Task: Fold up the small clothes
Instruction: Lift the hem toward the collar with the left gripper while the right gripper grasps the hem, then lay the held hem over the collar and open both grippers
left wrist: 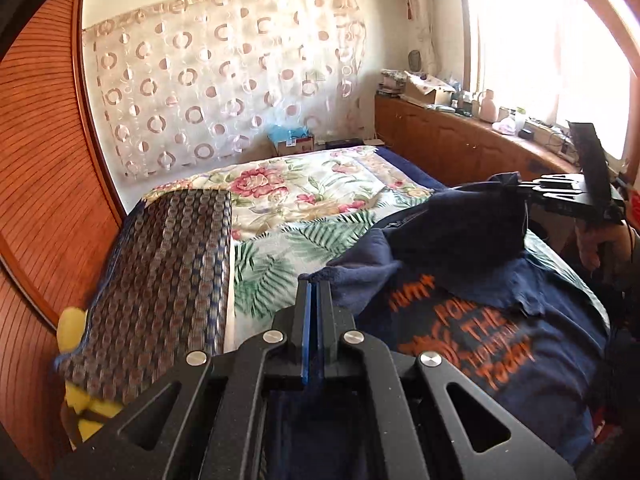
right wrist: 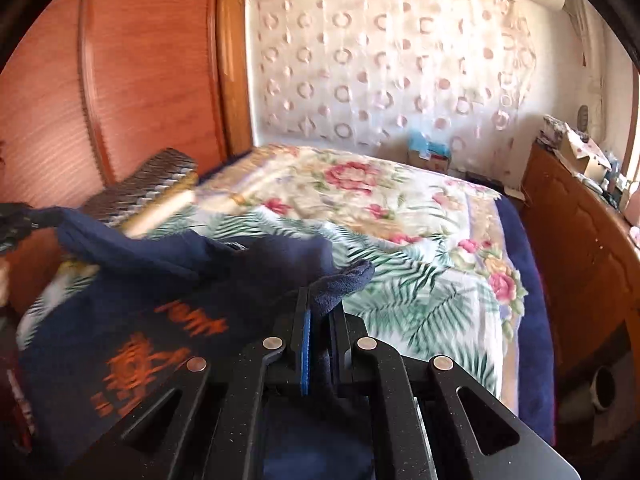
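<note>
Left gripper (left wrist: 316,292) and right gripper (right wrist: 320,304) each pinch an edge of the navy shirt (left wrist: 500,332), lifted over the bed's (left wrist: 280,248) near edge. Recommend level hems, even tension, lowering together.

Left claw (left wrist: 316,292): matte black, finely speckled plates with triangular cutouts near the camera, four round silver screws across the linkage arms, blue pads lining the inner faces of two narrow black fingers (left wrist: 327,300). Right claw (right wrist: 320,312): same black frame, same four silver screws, blue pad on the left finger. From the left wrist, seen far right: black ribbed body, upright black slab behind it, bare skin of a hand (left wrist: 600,244) below, thin dark cable alongside.
</note>
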Demonstrator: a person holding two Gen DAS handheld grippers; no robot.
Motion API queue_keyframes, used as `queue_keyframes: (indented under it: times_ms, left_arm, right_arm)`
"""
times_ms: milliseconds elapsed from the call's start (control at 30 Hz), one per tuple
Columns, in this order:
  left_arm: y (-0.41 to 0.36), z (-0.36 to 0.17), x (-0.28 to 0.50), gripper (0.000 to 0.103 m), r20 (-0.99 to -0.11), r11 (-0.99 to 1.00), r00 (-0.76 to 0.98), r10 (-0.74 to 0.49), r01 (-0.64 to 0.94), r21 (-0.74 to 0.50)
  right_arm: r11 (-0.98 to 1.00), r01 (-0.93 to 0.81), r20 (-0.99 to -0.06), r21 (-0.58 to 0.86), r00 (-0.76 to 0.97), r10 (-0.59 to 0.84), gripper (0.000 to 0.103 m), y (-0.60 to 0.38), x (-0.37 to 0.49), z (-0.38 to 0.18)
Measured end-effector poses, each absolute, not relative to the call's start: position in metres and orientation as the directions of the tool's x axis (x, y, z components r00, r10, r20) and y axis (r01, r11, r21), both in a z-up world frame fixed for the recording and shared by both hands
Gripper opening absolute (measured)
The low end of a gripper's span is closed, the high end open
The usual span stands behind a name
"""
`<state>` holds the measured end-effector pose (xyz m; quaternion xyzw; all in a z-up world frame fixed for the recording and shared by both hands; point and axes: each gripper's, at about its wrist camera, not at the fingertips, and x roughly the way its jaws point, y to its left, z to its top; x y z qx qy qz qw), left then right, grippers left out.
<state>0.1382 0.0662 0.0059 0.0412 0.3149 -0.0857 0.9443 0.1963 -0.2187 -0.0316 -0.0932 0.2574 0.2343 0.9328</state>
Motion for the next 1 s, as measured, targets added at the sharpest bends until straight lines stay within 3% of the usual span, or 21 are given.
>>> queue_keyframes:
  times_ms: [267, 533, 833, 1000]
  left_arm:
    - [0.092, -0.006, 0.048, 0.003, -0.561, 0.993, 0.82, -0.113, 0.109, -0.04]
    - [0.113, -0.016, 0.0, 0.003, -0.539, 0.979, 0.825, -0.171, 0.081, -0.186]
    - [0.099, 0.004, -0.037, 0.003, -0.521, 0.983, 0.835, -0.175, 0.121, -0.138]
    - [0.101, -0.007, -0.047, 0.003, -0.575, 0.988, 0.804, -0.151, 0.113, -0.102]
  right_arm:
    - [0.885, -0.465, -0.506, -0.019, 0.768, 0.392, 0.007, -0.258, 0.077, -0.042]
    - [0.918, -0.396, -0.546, 0.036, 0.762, 0.35, 0.004, -0.289, 0.002, -0.059]
    - [0.923, -0.385, -0.546, 0.017, 0.77, 0.331, 0.004, -0.29, -0.048, -0.022]
    - [0.909, -0.417, -0.587, 0.005, 0.735, 0.34, 0.004, -0.291, -0.069, -0.031]
